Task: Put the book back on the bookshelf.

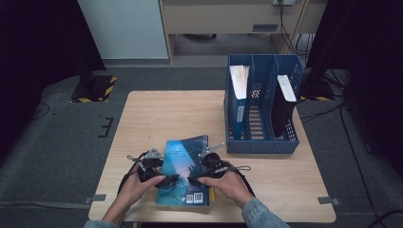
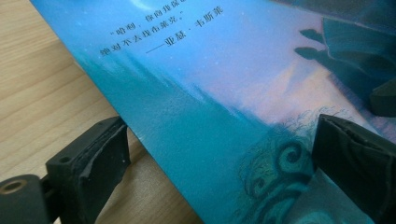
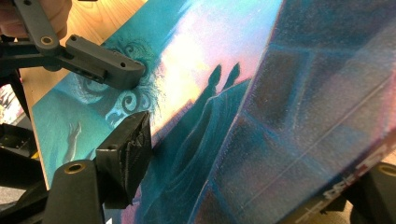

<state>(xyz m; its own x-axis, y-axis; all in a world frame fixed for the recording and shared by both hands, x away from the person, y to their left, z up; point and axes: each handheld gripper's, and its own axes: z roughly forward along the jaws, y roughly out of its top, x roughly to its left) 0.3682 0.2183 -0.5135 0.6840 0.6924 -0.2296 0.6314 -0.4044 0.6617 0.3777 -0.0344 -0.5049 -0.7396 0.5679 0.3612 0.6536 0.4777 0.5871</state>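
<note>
A thick book with a teal and pink cover lies barcode side up near the table's front edge. My left gripper comes in from its left side. In the left gripper view one jaw lies on the cover and the other sits at the lower edge, so the left gripper is shut on the book. My right gripper comes in from the spine side. The right gripper has one jaw on the cover and one under the spine, shut on the book. A grey finger of the left gripper rests on the cover.
A blue three-slot file rack stands at the table's right. A blue book with white pages fills its left slot and a black one leans in the right slot. The wooden tabletop stretches behind the book.
</note>
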